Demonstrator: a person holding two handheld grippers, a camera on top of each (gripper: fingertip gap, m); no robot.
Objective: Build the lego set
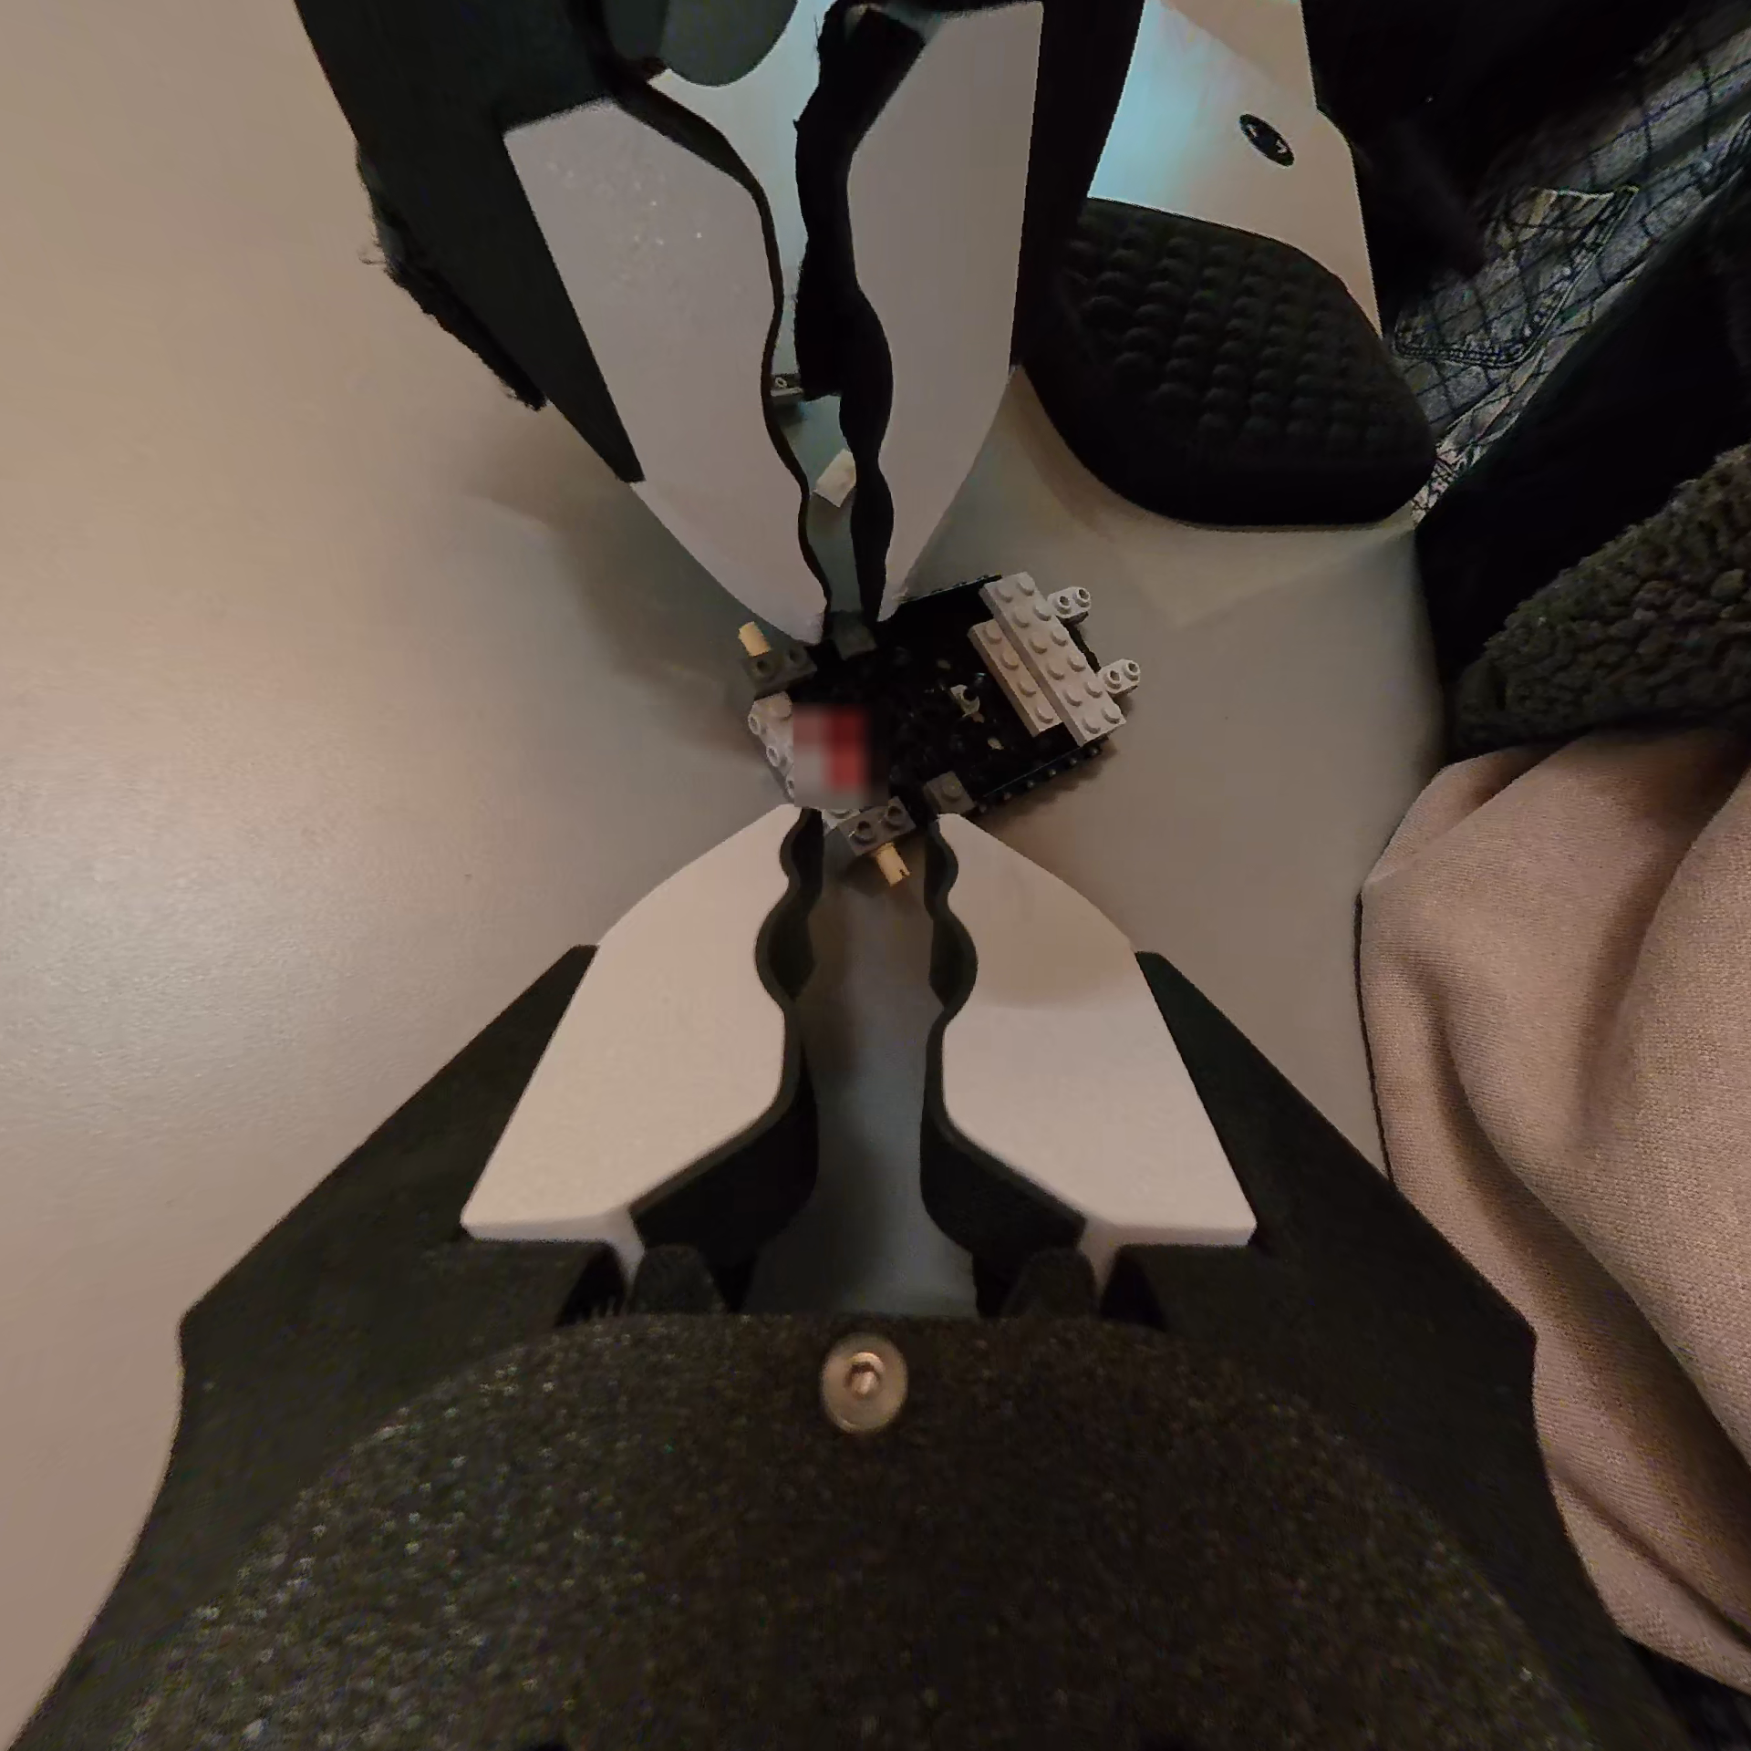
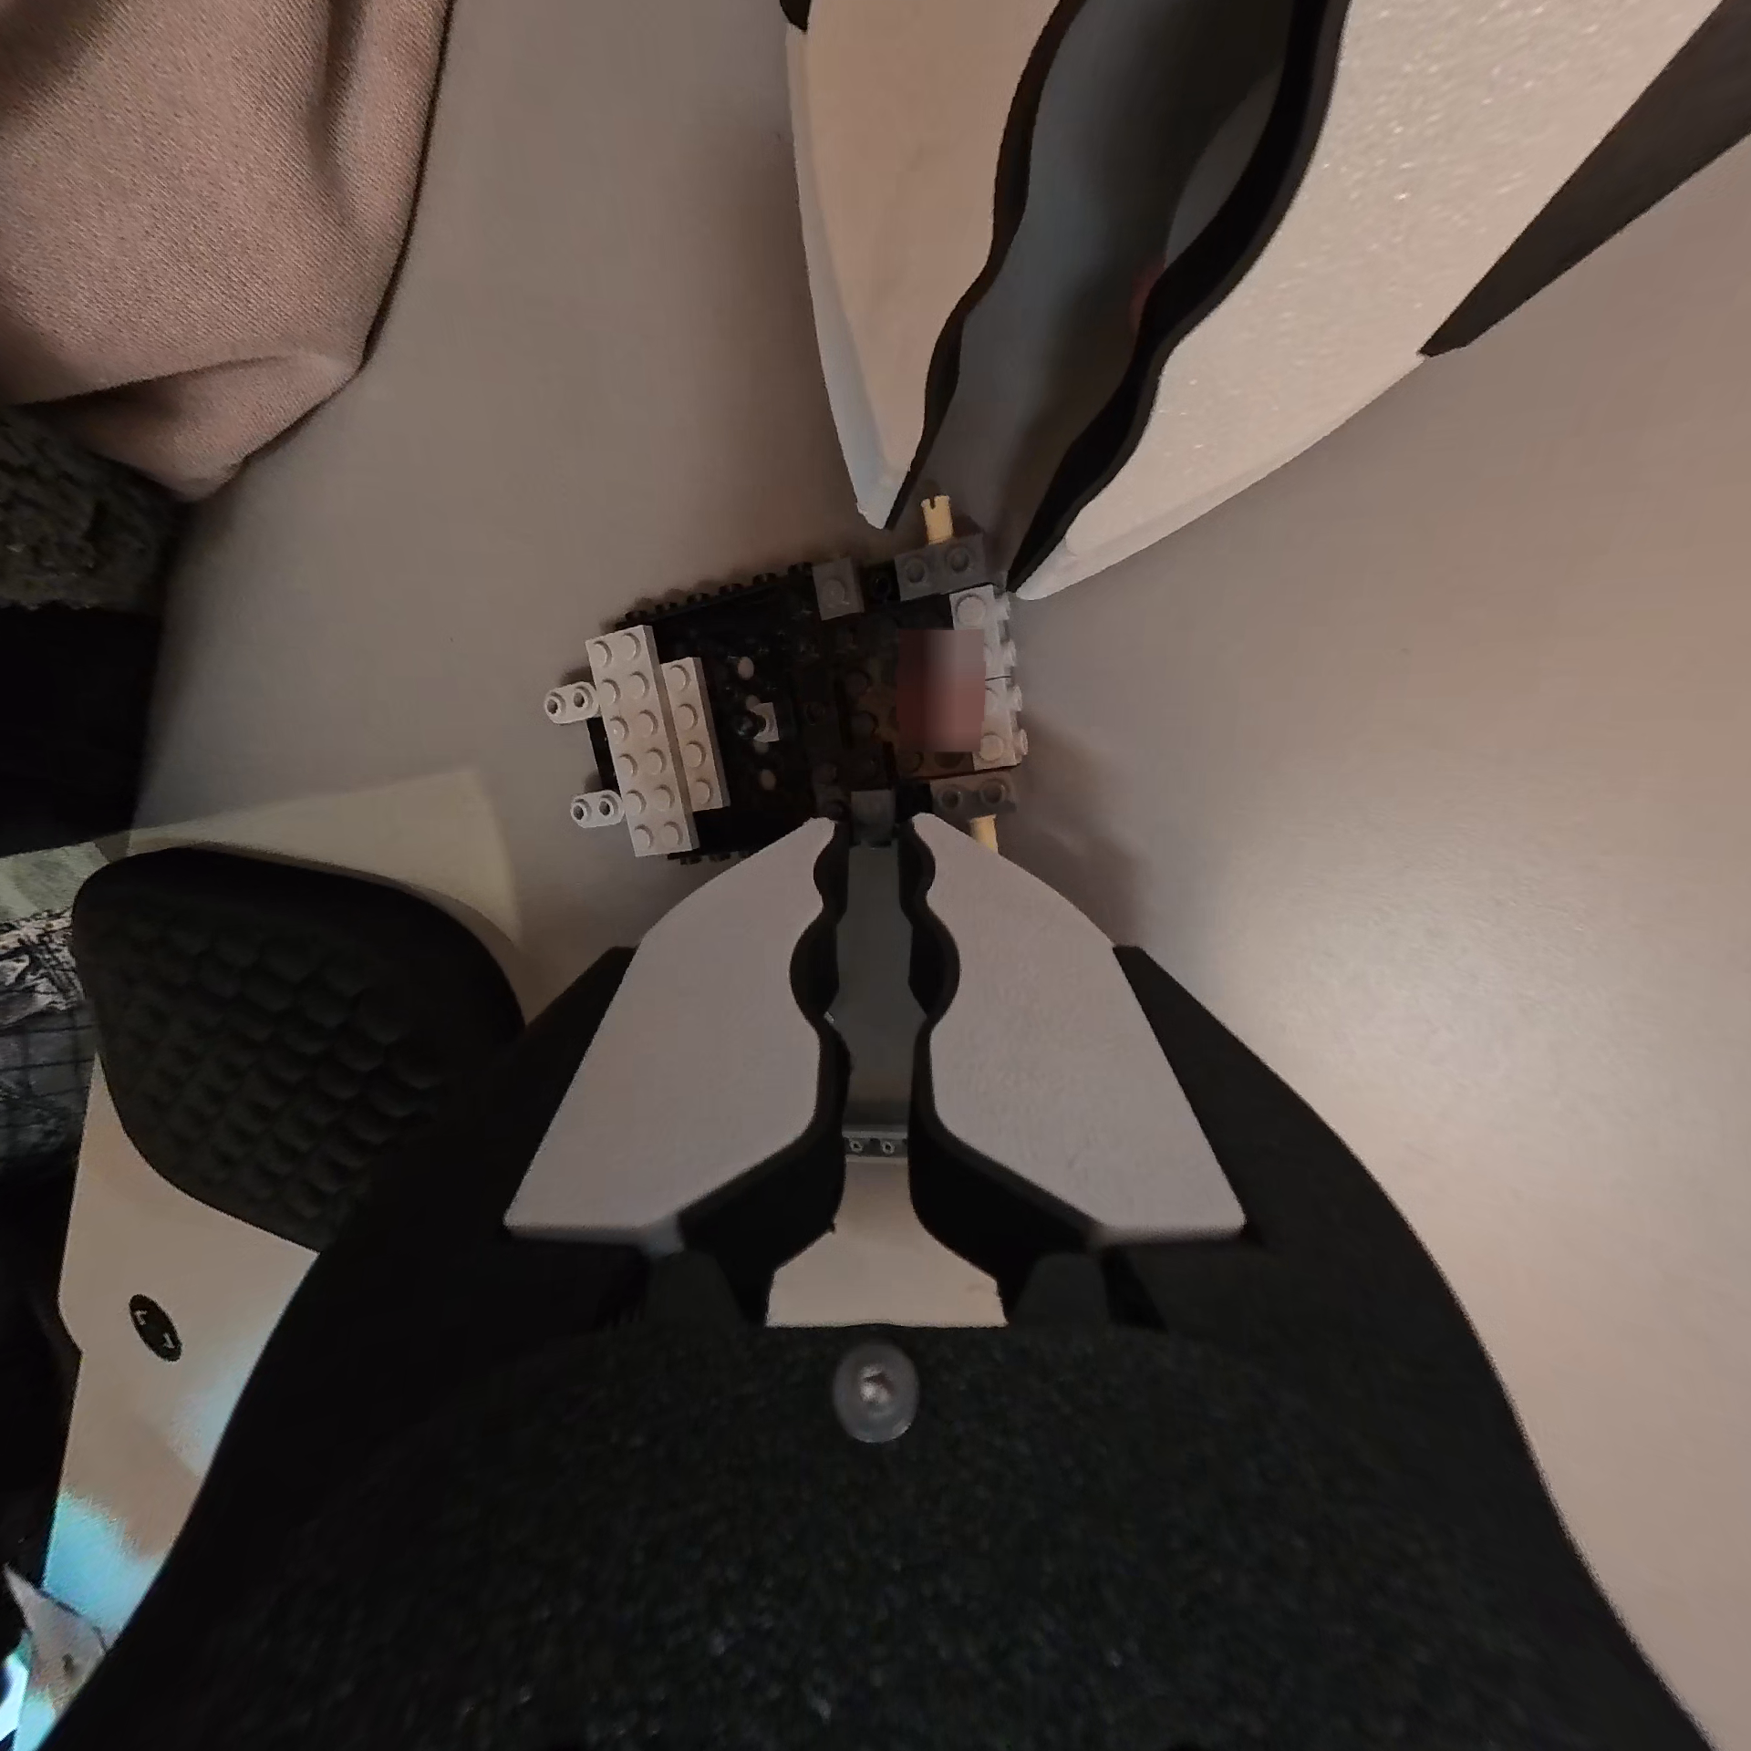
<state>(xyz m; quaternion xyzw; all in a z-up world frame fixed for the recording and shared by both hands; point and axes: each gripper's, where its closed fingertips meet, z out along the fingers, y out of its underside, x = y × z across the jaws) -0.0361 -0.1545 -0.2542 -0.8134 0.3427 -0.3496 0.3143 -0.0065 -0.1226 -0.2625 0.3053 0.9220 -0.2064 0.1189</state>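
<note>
on the pale worktop (image 1: 237, 758), we brace the half-built black-and-grey lego model (image 1: 933, 706) with the left tongs (image 1: 867, 834), narrowly parted at its axle end, while the right tongs (image 2: 872, 826) pinch a small grey piece (image 2: 870, 813) at its edge; pressing it home squarely seems next.

Black and grey lego build (image 1: 947, 706), beige cloth (image 1: 1554, 1090), black scale-patterned pad (image 1: 1232, 360)
</note>
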